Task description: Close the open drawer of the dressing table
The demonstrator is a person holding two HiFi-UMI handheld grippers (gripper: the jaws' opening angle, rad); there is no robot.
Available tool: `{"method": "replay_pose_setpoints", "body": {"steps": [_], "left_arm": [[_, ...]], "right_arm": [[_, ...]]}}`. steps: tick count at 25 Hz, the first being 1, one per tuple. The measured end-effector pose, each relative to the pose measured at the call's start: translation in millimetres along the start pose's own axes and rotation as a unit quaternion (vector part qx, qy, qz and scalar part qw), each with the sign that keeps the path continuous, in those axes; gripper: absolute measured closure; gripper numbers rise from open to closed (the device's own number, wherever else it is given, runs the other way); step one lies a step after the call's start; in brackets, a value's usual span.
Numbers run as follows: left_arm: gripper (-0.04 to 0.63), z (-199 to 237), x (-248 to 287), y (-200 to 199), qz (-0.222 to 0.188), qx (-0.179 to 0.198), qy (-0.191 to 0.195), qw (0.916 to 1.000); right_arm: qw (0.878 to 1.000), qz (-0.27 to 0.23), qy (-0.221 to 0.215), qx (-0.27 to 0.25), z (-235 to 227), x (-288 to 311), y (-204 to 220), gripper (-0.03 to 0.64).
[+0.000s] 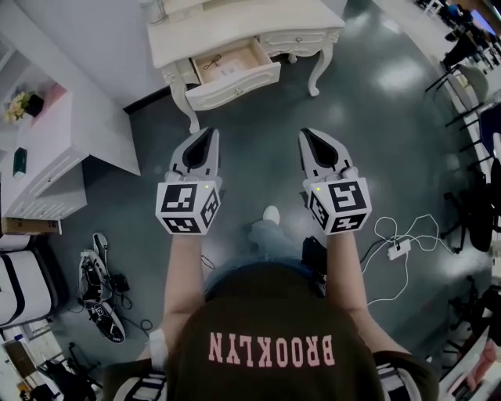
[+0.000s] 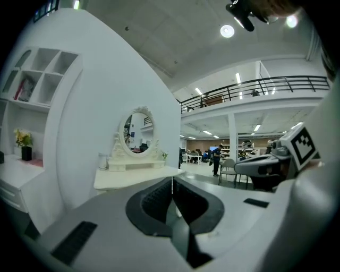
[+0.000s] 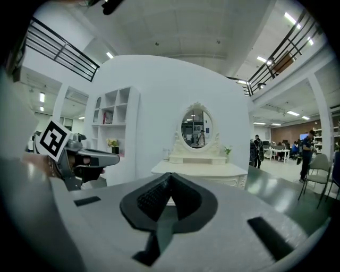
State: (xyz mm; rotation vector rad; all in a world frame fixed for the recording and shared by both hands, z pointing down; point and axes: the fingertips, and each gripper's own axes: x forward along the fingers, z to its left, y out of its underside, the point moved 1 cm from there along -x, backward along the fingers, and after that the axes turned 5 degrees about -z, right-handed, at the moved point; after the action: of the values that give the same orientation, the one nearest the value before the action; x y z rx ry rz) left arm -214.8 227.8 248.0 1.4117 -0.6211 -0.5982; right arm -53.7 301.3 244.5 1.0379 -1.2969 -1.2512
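**A:** Head view first: where is the drawer?

**B:** The drawer stands pulled out from the front edge of the dressing table, nearer its left corner, at the top of the picture. Its wooden inside lies open. A small dark thing and a pale sheet lie in it, but I cannot tell what they are.

**A:** And the two tools?

**B:** They are held out side by side over the dark floor, pointing toward the dressing table and well apart from it. The left hand-held gripper has its jaws pressed together with nothing between them, and the left gripper view shows the pads meeting at the tip. The right hand-held gripper is the same, with its jaws together and empty.

**A:** So neither is on the drawer?

**B:** Neither. Bare floor lies between the tips and the drawer front.

**A:** What stands on the surface?

**B:** In the right gripper view an oval mirror stands at the back edge of the surface. A small plant is near its right corner and a pale jar is toward the left.

**A:** And around it?

**B:** A white shelf unit stands against the wall, left of the dressing table. In the head view a pair of shoes lies on the floor at lower left. A power strip with a white cable lies at right.
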Motion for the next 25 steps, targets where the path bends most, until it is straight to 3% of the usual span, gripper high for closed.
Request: {"method": "replay_pose_setpoints", "body": {"steps": [6,13,25], "left_arm": [[0.591,3,66,7,0.013,0.005,-0.025,0.9996],[0.592,-4,118,15,0.027,0.011,-0.045,0.9986],[0.591,-3,156,44,0.066,0.019,-0.06,0.9958]], "right_arm": [[0.999,-0.005,-0.044,0.004,-45,52,0,0.621],[0.998,-0.002,-0.056,-0.03,-94,83,5,0.621],[0.994,0.037,-0.082,-0.056,-110,110,32,0.621]]}}
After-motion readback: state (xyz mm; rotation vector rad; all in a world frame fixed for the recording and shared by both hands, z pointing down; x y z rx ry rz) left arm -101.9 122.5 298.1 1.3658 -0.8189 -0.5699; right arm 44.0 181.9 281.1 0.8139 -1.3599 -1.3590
